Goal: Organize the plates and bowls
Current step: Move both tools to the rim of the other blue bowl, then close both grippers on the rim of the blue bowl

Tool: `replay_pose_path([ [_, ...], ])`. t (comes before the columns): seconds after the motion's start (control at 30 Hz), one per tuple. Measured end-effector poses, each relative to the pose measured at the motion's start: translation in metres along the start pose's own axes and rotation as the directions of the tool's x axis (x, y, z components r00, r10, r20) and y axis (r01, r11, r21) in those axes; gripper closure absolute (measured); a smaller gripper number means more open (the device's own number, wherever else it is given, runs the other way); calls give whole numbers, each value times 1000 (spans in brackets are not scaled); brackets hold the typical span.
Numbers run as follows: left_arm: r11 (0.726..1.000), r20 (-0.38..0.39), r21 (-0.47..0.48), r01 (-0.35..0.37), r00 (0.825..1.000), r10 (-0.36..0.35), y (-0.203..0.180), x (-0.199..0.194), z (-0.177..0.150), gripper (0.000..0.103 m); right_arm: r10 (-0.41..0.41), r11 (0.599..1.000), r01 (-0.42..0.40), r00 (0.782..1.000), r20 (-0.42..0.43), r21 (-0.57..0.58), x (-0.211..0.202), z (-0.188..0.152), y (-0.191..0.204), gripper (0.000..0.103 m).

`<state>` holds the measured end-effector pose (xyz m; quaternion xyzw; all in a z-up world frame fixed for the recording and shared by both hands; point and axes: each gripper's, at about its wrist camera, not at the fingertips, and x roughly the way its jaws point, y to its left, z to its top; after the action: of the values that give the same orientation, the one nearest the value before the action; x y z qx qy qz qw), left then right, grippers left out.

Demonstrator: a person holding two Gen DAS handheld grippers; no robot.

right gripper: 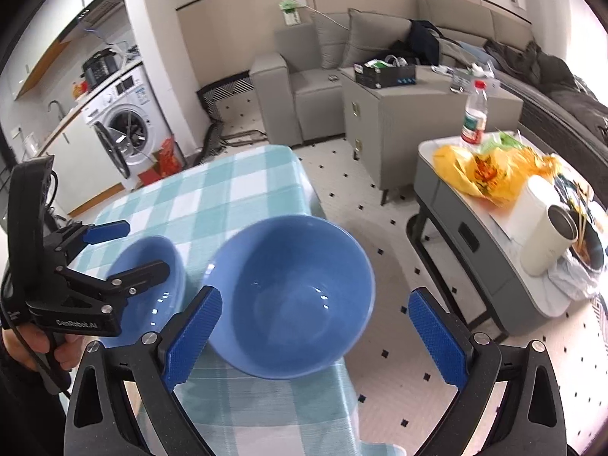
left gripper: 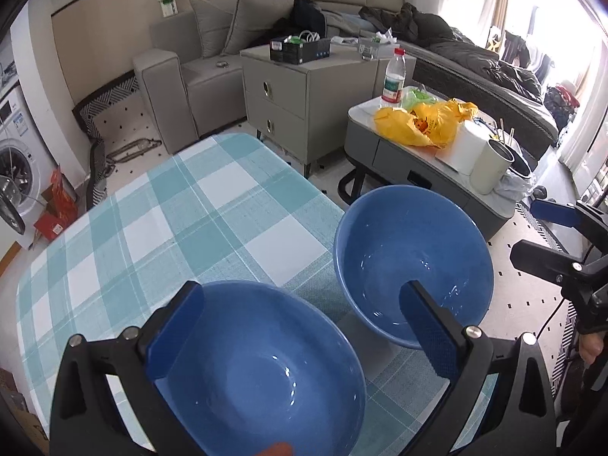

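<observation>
Two blue bowls stand on the checked tablecloth (left gripper: 159, 228). The near bowl (left gripper: 262, 372) sits between the open fingers of my left gripper (left gripper: 304, 326); its left pad (left gripper: 178, 334) is by the bowl's rim. The second bowl (left gripper: 414, 262) stands at the table's right edge. In the right wrist view that second bowl (right gripper: 292, 300) lies between the wide-open fingers of my right gripper (right gripper: 315, 334), its left pad (right gripper: 193, 338) close to the rim. The near bowl (right gripper: 152, 277) shows partly behind the left gripper (right gripper: 125, 247).
A grey coffee table (left gripper: 383, 152) to the right holds a yellow bag (left gripper: 421, 121), a bottle (left gripper: 393, 79), a paper roll and a cup. A grey cabinet (left gripper: 281, 91) and sofa stand behind. A washing machine (right gripper: 125, 129) is at the left.
</observation>
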<state>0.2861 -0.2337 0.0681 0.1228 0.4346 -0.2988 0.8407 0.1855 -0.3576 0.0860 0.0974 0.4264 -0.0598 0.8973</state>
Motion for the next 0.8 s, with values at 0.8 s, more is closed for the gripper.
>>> replay_pose_path([
  [0.8,993,-51,105,49,998,-44,-32,48,16,42,44,997,-38,995,-93,66,52,-19,-26,31],
])
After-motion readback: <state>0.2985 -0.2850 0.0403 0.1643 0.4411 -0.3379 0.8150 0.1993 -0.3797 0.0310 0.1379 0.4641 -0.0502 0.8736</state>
